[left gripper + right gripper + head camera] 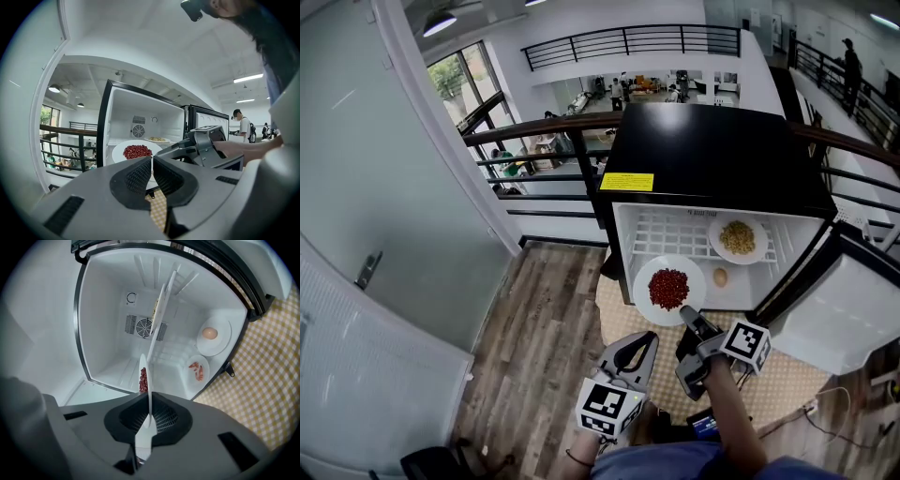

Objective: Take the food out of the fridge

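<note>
On a yellow checked mat [787,380], a black mini fridge [712,159] holds a white plate of yellow food [738,238]; right tongs [687,316] pinch the white red-bean plate [668,289], left tongs [649,339] pressed together.

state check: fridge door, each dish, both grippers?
fridge door: open.
plate of red beans: gripped by its rim, partly out of the fridge.
right gripper: shut on the plate of red beans.
left gripper: shut, empty.
plate of yellow food: inside, on the wire shelf.
egg: inside, on a small plate.
plate of shrimp: inside, beside the egg.
</note>
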The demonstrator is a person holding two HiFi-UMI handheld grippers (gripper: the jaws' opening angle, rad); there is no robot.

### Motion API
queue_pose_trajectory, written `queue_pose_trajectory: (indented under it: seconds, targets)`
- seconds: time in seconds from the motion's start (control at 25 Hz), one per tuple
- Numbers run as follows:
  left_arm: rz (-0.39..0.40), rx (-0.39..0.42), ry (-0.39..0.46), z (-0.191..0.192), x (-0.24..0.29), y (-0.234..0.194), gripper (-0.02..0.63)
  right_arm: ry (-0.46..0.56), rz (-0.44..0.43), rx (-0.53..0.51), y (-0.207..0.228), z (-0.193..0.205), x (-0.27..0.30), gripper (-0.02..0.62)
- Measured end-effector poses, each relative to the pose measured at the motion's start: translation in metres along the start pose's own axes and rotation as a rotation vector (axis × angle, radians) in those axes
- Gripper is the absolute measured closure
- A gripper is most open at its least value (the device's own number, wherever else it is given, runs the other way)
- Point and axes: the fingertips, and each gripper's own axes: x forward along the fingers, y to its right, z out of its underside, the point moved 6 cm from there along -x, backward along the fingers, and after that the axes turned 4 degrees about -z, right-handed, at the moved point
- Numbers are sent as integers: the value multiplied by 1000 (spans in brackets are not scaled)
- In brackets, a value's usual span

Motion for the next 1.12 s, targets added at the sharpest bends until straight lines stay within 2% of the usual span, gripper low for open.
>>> queue_pose_trajectory:
  seconds: [0.6, 1.12]
  targets:
    - [33, -11, 32, 3, -37, 15, 583, 28, 4, -17, -4, 32, -56, 572]
    - [29, -16, 47, 23, -110, 32, 583, 14, -9, -32, -7, 98, -105, 572]
